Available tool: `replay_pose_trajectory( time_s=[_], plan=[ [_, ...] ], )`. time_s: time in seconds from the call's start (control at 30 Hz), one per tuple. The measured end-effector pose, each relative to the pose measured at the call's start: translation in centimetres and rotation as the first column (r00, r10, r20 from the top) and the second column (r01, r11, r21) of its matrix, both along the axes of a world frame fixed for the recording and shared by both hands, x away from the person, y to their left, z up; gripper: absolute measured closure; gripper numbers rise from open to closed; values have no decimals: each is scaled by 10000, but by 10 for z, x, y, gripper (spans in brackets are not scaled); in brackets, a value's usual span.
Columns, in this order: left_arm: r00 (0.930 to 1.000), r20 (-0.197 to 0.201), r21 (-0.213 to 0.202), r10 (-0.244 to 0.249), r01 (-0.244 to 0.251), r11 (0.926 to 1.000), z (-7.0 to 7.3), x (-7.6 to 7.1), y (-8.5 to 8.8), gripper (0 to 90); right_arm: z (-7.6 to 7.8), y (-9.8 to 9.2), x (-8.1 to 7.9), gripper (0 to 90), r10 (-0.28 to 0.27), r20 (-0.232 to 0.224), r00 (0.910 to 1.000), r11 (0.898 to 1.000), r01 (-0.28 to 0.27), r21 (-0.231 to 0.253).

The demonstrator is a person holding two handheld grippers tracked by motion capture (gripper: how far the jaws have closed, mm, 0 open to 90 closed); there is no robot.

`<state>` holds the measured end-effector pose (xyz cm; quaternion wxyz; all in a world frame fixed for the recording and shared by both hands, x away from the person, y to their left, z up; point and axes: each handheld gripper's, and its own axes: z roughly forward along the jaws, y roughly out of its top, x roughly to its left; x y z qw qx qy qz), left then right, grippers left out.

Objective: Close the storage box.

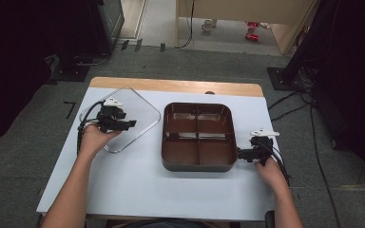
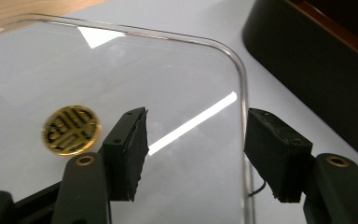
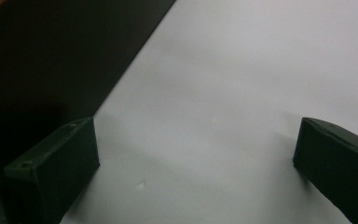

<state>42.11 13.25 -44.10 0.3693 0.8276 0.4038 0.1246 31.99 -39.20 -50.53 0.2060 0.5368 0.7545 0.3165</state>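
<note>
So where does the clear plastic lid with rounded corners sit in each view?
High view: the clear plastic lid with rounded corners lies left of centre, under the left hand-held gripper.
Left gripper view: it spreads across the left and middle, its edge between the open jaws.
Right gripper view: not in it.
Shared landmark: the dark brown four-compartment tray.
</note>
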Motion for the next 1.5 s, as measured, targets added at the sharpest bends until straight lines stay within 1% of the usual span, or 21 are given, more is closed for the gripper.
replay_pose_trajectory(
  time_s=[0.07,0.1,0.13,0.2,0.3,0.33,0.37,0.5,0.57,0.6,0.67,0.77,0.83,0.97,1.03,1.07,1.17,1.2,1.23,1.3,1.5],
  plan=[
    [9999,68,-47,114,-113,9999,0,2,2,398,0,0,0,0,-4,-2,10000,10000,4,4],
    [9996,181,-81,220,-219,9997,-1,4,5,398,0,0,0,0,-2,0,10000,10000,2,4],
    [9992,144,-61,365,-365,9993,-2,7,8,395,0,0,0,0,-3,5,10000,10000,3,2],
    [9987,244,75,452,-454,9989,-3,9,11,391,0,0,0,0,-6,5,10000,10000,6,0],
    [9979,267,36,588,-589,9983,-4,13,14,395,0,0,0,0,-5,9,10000,10000,5,1],
    [9958,420,123,817,-823,9965,-7,16,18,394,0,0,0,0,-3,18,10000,10000,3,2],
    [9952,492,94,849,-855,9963,-7,18,18,396,0,0,0,0,-1,22,10000,10000,1,0],
    [9937,392,93,1050,-1055,9944,-14,26,22,396,0,0,0,0,3,24,10000,10000,-3,-7],
    [9934,354,108,1088,-1092,9940,-16,27,23,397,0,0,-1,0,1,26,10000,10000,-1,-8],
    [9923,390,-182,1172,-1165,9930,-17,29,25,406,0,0,-1,0,5,34,10000,10000,-5,-10],
    [9915,496,-194,1207,-1198,9926,-19,30,27,408,0,0,-1,0,3,35,10000,10000,-3,-9],
    [9893,617,-190,1324,-1315,9911,-19,31,29,412,0,0,-1,0,3,31,10000,10000,-3,-12],
    [9875,479,28,1504,-1507,9886,-24,34,32,411,0,0,-1,0,4,32,10000,10000,-4,-10],
    [9889,192,118,1472,-1474,9890,-33,39,32,421,0,0,0,0,1,23,10000,10000,-1,-8],
    [9890,180,171,1466,-1469,9890,-35,40,31,440,0,0,0,0,0,21,10000,10000,0,-8],
    [9892,252,365,1446,-1455,9887,-39,41,30,459,0,0,0,0,0,19,10000,10000,0,-6],
    [9894,394,417,1396,-1412,9891,-39,40,29,531,0,0,0,0,1,15,10000,10000,-1,-4],
    [9898,440,421,1353,-1371,9897,-39,40,29,531,0,0,0,0,-4,12,10000,10000,4,-4],
    [9891,454,423,1400,-1419,9890,-39,40,28,583,0,0,0,0,-3,16,10000,10000,3,-3],
    [9894,437,386,1384,-1401,9894,-39,41,29,588,0,0,0,0,-5,13,10000,10000,5,-2],
    [9895,231,625,1429,-1441,9876,-33,40,27,593,0,0,0,0,-6,4,10000,10000,6,1]
  ],
)
